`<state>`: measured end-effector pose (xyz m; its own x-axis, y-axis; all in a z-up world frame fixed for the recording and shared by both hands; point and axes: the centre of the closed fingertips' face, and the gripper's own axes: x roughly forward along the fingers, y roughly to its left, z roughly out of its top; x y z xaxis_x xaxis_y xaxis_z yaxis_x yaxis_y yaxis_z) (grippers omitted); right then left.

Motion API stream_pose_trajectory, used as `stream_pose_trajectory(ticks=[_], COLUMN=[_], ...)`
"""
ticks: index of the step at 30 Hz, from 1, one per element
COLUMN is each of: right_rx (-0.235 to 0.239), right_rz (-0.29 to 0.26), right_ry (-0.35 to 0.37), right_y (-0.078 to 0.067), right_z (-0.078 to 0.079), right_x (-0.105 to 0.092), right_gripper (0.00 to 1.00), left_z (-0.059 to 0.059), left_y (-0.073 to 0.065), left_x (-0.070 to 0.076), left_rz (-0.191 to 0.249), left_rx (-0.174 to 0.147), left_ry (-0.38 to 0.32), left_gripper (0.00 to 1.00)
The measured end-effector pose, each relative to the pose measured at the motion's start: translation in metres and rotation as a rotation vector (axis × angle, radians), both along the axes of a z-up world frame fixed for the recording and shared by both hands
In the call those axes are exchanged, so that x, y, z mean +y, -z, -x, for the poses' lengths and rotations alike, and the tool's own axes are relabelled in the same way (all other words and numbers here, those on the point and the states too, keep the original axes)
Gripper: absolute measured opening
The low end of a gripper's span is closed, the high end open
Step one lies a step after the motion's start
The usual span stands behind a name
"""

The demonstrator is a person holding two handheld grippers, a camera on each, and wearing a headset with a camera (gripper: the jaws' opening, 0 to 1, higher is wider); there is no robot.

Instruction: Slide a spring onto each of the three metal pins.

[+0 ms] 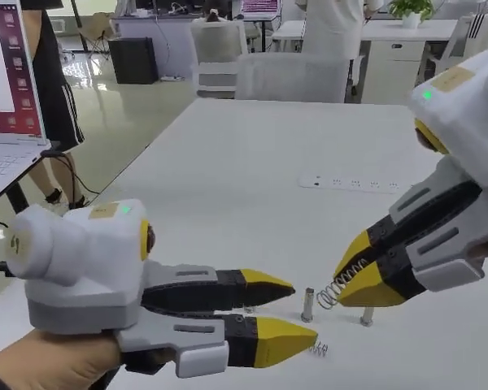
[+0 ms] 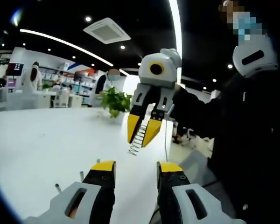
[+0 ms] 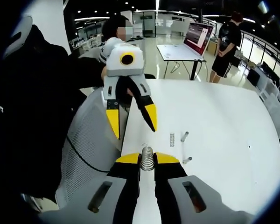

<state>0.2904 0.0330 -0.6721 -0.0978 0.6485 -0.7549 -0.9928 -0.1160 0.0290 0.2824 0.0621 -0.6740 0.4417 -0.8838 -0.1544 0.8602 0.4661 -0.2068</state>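
Note:
My right gripper (image 1: 342, 286) comes in from the right, shut on a spring (image 1: 335, 289) that hangs tilted from its yellow tips just above the white table (image 1: 244, 171). Two short metal pins stand below it, one (image 1: 307, 305) to the left of the spring and one (image 1: 366, 317) under the jaws. My left gripper (image 1: 303, 311) is open, with the left pin just past its tips. A loose spring (image 1: 319, 348) lies by its lower fingertip. The right gripper view shows the held spring (image 3: 148, 158) end-on, the loose spring (image 3: 172, 139) and two pins (image 3: 184, 136) (image 3: 187, 160).
A white power strip (image 1: 350, 183) lies farther back on the table. An open laptop (image 1: 8, 89) sits on a stand at the left, with a person standing behind it. Chairs and desks stand beyond the table's far edge.

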Motion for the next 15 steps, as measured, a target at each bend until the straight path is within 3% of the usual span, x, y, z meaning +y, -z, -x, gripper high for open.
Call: stream_pose_trajectory(ticks=[5, 10, 15], right_rx=[-0.032, -0.065, -0.089], right_rz=[0.049, 0.106, 0.150], right_ry=[0.054, 0.112, 0.146], right_y=[0.011, 0.023, 0.031], right_z=[-0.020, -0.041, -0.057], right_x=[-0.011, -0.023, -0.033], right_gripper=[0.08, 0.08, 0.08], left_z=[-0.007, -0.010, -0.009], left_y=[0.013, 0.025, 0.034], left_x=[0.022, 0.037, 0.047], left_rz=[-0.074, -0.144, -0.180], left_rx=[-0.026, -0.032, -0.024], left_ry=[-0.102, -0.164, -0.202], left_gripper=[0.38, 0.46, 0.49])
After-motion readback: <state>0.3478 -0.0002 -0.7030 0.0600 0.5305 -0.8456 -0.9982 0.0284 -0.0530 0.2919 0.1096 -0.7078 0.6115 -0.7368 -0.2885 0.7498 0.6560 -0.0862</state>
